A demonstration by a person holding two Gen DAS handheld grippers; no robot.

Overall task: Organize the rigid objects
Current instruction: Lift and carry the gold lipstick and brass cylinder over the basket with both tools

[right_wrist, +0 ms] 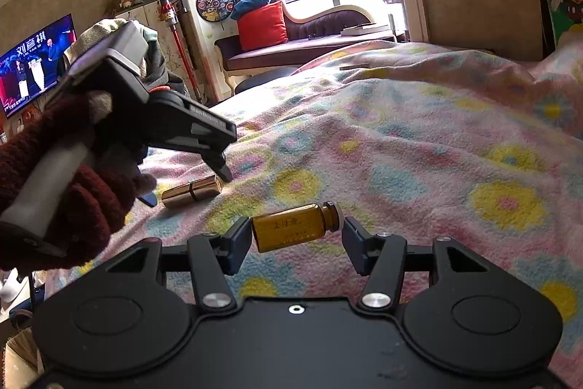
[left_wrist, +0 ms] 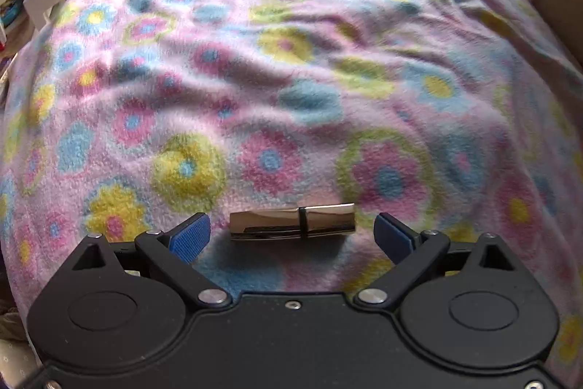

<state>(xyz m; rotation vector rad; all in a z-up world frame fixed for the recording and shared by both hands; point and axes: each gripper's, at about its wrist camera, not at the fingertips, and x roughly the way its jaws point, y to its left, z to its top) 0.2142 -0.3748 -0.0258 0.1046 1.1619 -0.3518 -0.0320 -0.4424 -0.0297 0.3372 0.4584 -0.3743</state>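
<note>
Both jaws wide open, holding nothing. Left gripper (left_wrist: 291,234) straddles lipstick (left_wrist: 291,220), long axis crosswise, low centre. Right gripper (right_wrist: 297,243) straddles vial (right_wrist: 297,228), likewise crosswise, on blanket (right_wrist: 400,152).

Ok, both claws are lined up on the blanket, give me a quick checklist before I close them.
1. Left claw open around the shiny gold metal lipstick tube: ok.
2. Tube lying crosswise between the blue pads, untouched: ok.
3. Right claw open around the small amber glass vial: ok.
4. Vial centred: not ok, its base sits against the left finger while a gap remains at the cap end.
5. Both items resting flat on the floral fleece blanket: ok.
6. Where the items should go: cannot tell, no container is visible.
</note>
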